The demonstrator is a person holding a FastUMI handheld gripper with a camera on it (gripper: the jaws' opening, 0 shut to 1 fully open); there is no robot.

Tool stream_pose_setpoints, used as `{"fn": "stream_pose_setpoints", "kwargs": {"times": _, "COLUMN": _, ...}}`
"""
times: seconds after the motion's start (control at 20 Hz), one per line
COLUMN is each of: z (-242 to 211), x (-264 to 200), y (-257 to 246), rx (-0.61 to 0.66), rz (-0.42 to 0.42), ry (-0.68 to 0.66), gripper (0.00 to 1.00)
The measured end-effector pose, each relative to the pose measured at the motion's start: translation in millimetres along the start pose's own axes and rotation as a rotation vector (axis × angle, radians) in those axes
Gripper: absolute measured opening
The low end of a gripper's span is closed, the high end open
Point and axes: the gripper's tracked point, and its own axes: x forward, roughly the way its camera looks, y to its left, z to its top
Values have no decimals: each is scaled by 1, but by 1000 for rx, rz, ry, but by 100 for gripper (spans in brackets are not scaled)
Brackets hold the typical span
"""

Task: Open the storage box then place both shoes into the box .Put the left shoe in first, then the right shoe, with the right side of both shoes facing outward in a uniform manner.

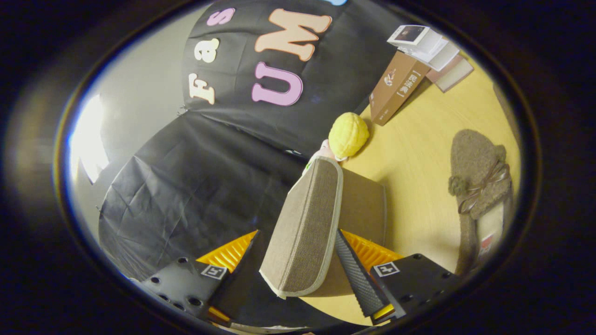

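Carefully pinched storage box lid [305, 228] between tongs [298, 272]; best swung fully back, clear of yellow toy [348, 135], before reaching for shoe [479, 186] on table [419, 153].

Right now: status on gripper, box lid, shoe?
Gripper straddling the lid edge; grip unconfirmed. Lid raised off the box. Shoe on the table, beyond the fingers, beside the box. Yellow ball behind the box.
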Motion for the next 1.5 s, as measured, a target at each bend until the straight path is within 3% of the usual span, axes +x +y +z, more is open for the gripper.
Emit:
{"fn": "stream_pose_setpoints", "kwargs": {"times": 0.65, "z": -14, "x": 20, "y": -26, "rx": 268, "rz": 84, "ry": 54, "gripper": 100}}
{"fn": "stream_pose_setpoints", "kwargs": {"times": 0.95, "z": -27, "x": 26, "y": -15, "rx": 331, "rz": 122, "ry": 98, "gripper": 100}}
{"fn": "stream_pose_setpoints", "kwargs": {"times": 1.3, "z": -12, "x": 14, "y": 7, "rx": 397, "rz": 204, "ry": 77, "gripper": 100}}
{"fn": "stream_pose_setpoints", "kwargs": {"times": 1.5, "z": -3, "x": 2, "y": 30, "rx": 416, "rz": 264, "ry": 70, "gripper": 93}}
